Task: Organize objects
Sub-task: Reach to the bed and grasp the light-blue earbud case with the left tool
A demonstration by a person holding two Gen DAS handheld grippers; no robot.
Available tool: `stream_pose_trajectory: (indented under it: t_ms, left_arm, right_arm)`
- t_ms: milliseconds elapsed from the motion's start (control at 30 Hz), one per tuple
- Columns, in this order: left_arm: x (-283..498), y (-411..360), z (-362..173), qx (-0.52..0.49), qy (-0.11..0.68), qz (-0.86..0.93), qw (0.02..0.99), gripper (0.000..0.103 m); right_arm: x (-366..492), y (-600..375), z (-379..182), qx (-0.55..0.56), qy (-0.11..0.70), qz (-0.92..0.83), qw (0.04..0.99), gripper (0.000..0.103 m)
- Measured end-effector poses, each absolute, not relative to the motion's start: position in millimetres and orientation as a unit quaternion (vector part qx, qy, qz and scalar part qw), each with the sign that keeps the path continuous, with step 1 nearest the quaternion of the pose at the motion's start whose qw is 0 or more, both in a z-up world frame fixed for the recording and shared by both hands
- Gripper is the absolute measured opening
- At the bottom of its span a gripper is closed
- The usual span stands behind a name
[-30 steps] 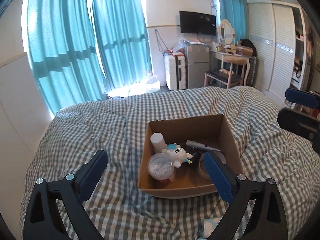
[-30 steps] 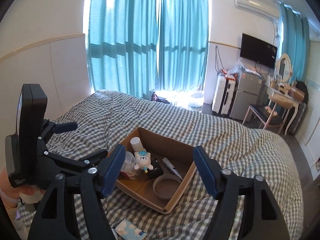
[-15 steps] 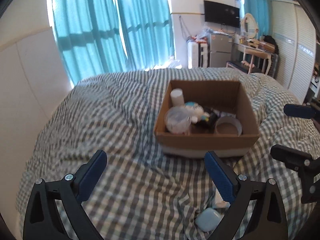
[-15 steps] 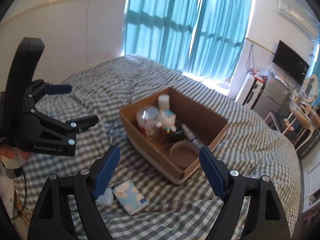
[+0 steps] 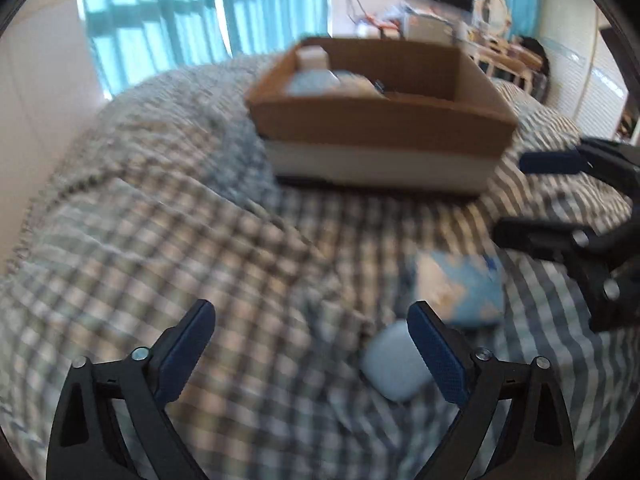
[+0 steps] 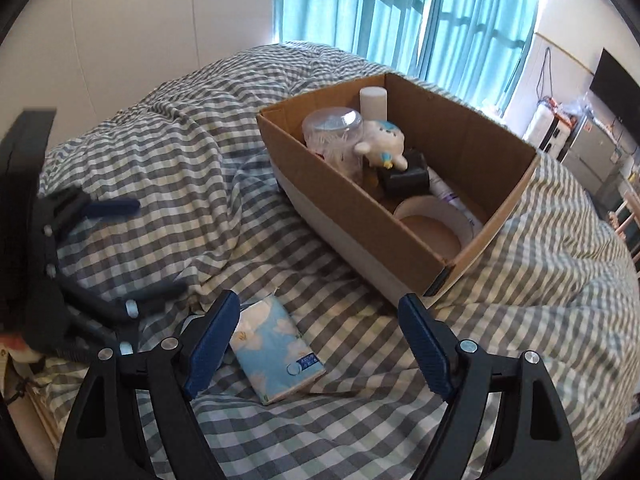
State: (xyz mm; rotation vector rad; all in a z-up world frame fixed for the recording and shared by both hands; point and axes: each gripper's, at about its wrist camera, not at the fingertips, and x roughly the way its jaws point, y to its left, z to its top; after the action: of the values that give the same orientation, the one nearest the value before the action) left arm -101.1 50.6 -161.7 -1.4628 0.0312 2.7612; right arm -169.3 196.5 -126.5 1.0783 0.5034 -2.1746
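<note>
A cardboard box (image 6: 472,152) sits on the checked bed and holds a plush toy (image 6: 384,142), a clear tub (image 6: 334,132), a white cylinder (image 6: 373,100), a black item and a tape roll (image 6: 430,228). It also shows in the left wrist view (image 5: 384,120). A blue tissue pack (image 6: 276,348) lies on the quilt in front of the box, beside my open right gripper (image 6: 320,332). In the blurred left wrist view the pack (image 5: 460,288) and a small pale blue case (image 5: 394,364) lie low right. My left gripper (image 5: 312,328) is open and empty, just left of the case.
The checked quilt (image 6: 192,168) is rumpled with folds left of the box. A white wall panel (image 6: 120,32) runs along the left side of the bed. Teal curtains (image 6: 400,12) hang behind. The left gripper (image 6: 72,240) shows at the left of the right wrist view.
Both grippers have dropped lower and closer to the quilt in front of the box. The tissue pack and pale case are now near the fingers. Both stay open.
</note>
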Motion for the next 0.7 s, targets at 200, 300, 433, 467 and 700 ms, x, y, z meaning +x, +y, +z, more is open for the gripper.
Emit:
stream_pose_trajectory:
  t_ms: [200,300,433,467,700]
  left_arm:
    - [-98,66,-183,-0.504,0.001,0.863,0.046,0.082]
    - [-95,71,-193,-0.512,-0.004,0.856,0.064,0.082]
    - [-96,77,-203,-0.524,-0.001,0.848,0.076,0.082]
    - [-97,77,-205,-0.526,-0.001,0.847,0.079,0.083]
    - [-96,80,-216,-0.532,0.002,0.843,0.086,0.087]
  right_arm:
    - [-169,201,-130,0.422,0.18,-0.83,0.316,0.081]
    - [-165,199,-132,0.428,0.186,-0.824,0.322,0.081]
    - [-164,194,-137,0.439,0.199,-0.814,0.323,0.081]
    - [-164,193,-139,0.443,0.203,-0.812,0.322,0.081]
    - [-167,190,-144,0.455,0.21,-0.805,0.316,0.081]
